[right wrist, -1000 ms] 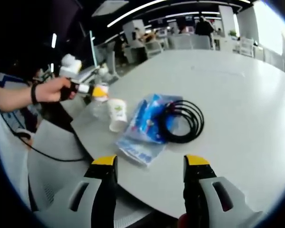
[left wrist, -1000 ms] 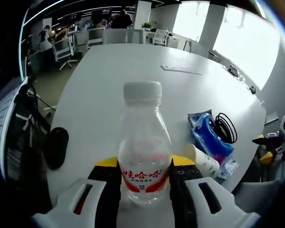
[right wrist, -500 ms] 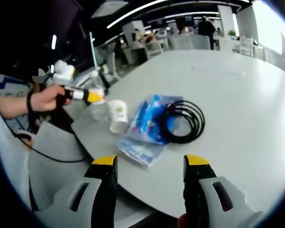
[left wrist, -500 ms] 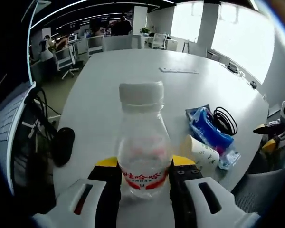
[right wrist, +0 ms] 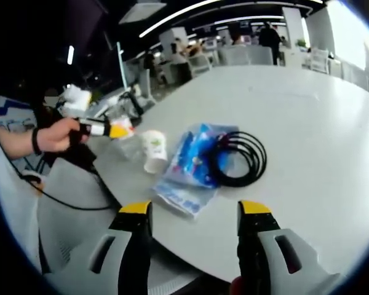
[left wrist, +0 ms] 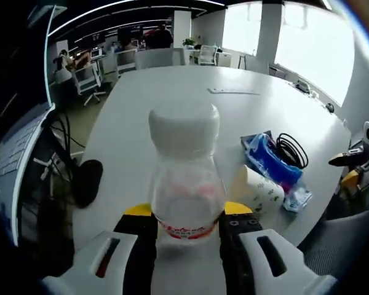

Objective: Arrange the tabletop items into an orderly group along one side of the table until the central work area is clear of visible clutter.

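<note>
In the left gripper view, the left gripper [left wrist: 186, 222] pinches a clear bottle [left wrist: 186, 184] with a white cap and red label between its yellow-tipped jaws, at 6 o'clock over the near edge of the white table [left wrist: 172, 98]. At 3 o'clock from the bottle a paper cup [left wrist: 256, 192] lies on its side, just beside a blue packet [left wrist: 272, 167], with a black cable [left wrist: 292, 150] coiled at the packet's far side. A dark mouse-like object [left wrist: 86, 182] sits at 9 o'clock near the table edge.

In the right gripper view, the right gripper [right wrist: 195, 215] hangs with jaws spread, nothing between them, above the table's near rim. The packet [right wrist: 194, 161] lies at 12 o'clock from it, the cable [right wrist: 238, 157] overlapping its right side, the cup [right wrist: 154, 149] at 11 o'clock. A hand [right wrist: 58, 134] at 9 o'clock holds the other gripper, with the bottle [right wrist: 128, 142] at its tip, just left of the cup.
</note>
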### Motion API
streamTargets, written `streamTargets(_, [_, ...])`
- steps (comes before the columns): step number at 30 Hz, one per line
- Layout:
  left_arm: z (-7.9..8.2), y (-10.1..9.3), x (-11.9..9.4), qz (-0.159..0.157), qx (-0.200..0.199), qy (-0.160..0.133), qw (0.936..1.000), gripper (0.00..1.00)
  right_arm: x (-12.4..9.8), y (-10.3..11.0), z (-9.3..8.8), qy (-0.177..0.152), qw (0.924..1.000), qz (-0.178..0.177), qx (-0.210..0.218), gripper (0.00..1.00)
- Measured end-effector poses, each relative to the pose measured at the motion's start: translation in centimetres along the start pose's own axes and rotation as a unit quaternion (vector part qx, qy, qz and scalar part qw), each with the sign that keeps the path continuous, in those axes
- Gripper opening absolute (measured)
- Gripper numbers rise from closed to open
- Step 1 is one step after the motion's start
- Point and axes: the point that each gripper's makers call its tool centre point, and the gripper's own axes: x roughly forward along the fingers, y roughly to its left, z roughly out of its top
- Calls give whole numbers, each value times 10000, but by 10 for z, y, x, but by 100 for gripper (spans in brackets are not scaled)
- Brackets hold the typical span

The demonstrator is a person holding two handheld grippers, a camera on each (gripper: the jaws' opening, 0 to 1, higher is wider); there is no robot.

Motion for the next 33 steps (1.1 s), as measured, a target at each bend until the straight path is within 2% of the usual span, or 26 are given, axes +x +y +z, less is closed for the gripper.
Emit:
streamTargets(5, [-8,0,0,135,238,10,9996,38,1,3,0,7,10000,25,-24,54])
streamTargets(7, [-8,0,-1,165,212,-86,9996,38,0,3,1,-2,10000,32,-31,54])
streamTargets(19, [-5,5,3,250,121,-208,9994,38,-6,0,-1,-13,10000,-30,-7,54])
streamTargets(28, [3,8,9,342,-5,-326,9989,37,-5,1,-2,6,10000,-26,2,54])
streamTargets(33, [13,14,17,480,-241,-434,9976,37,-5,1,-2,8,10000,-33,-2,54])
